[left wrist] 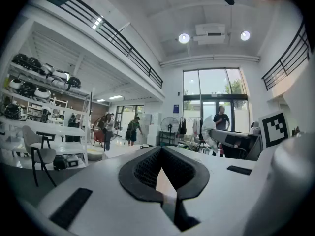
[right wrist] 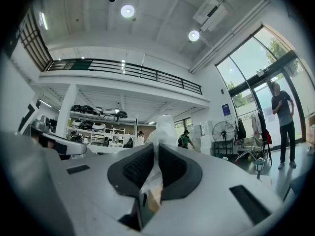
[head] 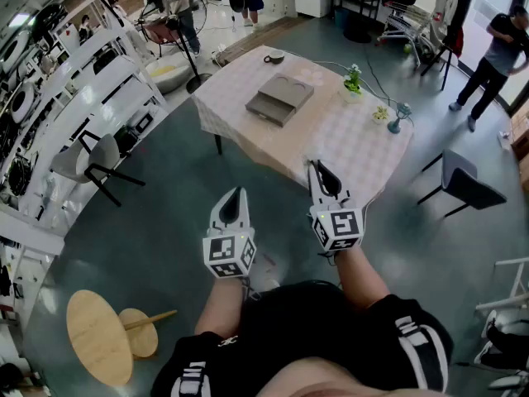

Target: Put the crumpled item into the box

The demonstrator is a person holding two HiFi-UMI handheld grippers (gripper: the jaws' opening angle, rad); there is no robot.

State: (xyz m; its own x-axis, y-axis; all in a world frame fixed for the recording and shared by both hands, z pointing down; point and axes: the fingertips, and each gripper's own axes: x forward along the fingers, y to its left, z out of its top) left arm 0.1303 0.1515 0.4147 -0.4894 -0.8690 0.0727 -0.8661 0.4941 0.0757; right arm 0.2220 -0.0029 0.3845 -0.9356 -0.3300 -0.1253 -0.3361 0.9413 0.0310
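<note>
A white crumpled item [right wrist: 164, 128] sticks up from between the jaws of my right gripper [right wrist: 155, 157], which is shut on it. In the head view the right gripper [head: 321, 172] hovers over the floor just before the near edge of the table [head: 355, 143]. The flat grey box [head: 279, 99] lies closed on the far half of that table. My left gripper [head: 235, 198] is held lower and to the left, also short of the table. Its jaws [left wrist: 160, 165] are together with nothing between them.
On the checked tablecloth stand a cup [head: 274, 56], a small potted plant [head: 353, 81] and a little ornament [head: 400, 117]. A dark chair [head: 464, 185] is right of the table and a grey chair [head: 92, 160] left. A round wooden stool [head: 97, 336] lies near left. People stand far behind.
</note>
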